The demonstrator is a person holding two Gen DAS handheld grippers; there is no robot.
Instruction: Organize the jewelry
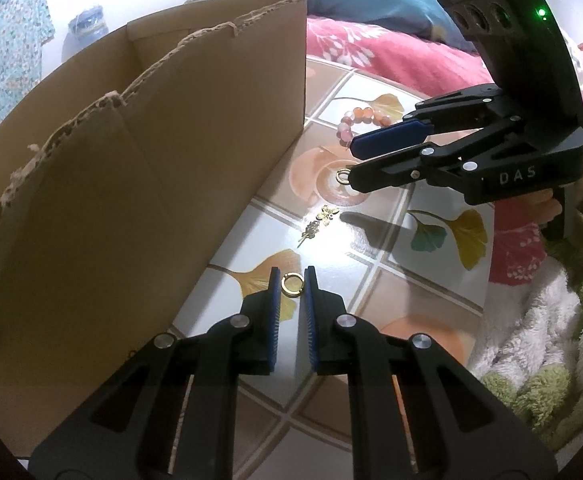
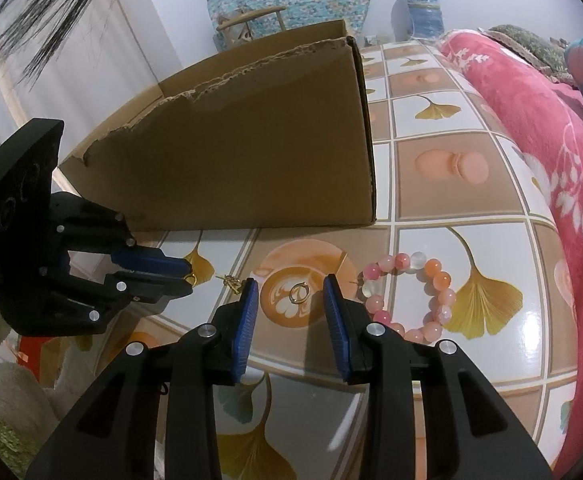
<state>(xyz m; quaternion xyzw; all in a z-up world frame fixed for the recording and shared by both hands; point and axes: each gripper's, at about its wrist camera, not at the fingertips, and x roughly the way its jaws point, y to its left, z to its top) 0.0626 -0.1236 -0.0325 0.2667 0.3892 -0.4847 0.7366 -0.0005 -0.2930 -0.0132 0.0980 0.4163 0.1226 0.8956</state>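
Observation:
A small gold ring [image 1: 292,285] lies on the tiled tablecloth between the tips of my left gripper [image 1: 293,276]. The jaws stand narrowly apart with a sliver of gap on each side of it. From the right wrist view the left gripper [image 2: 191,279] is low at the left, by the box. A second gold ring [image 2: 299,293] lies on a coffee-cup print, and my right gripper [image 2: 291,283] hangs open over it with nothing between its pads. In the left wrist view the right gripper [image 1: 351,164] shows that second ring [image 1: 344,176] by its lower fingertip. A pink bead bracelet [image 2: 442,280] lies just right of it.
A torn cardboard box [image 1: 151,160] stands along the left side of the table, close to both rings. A gold butterfly charm [image 1: 328,213] and a flower pin [image 1: 310,230] lie between the rings. A pink blanket [image 2: 531,120] borders the far side, and a fluffy white-green sleeve [image 1: 551,340] the right.

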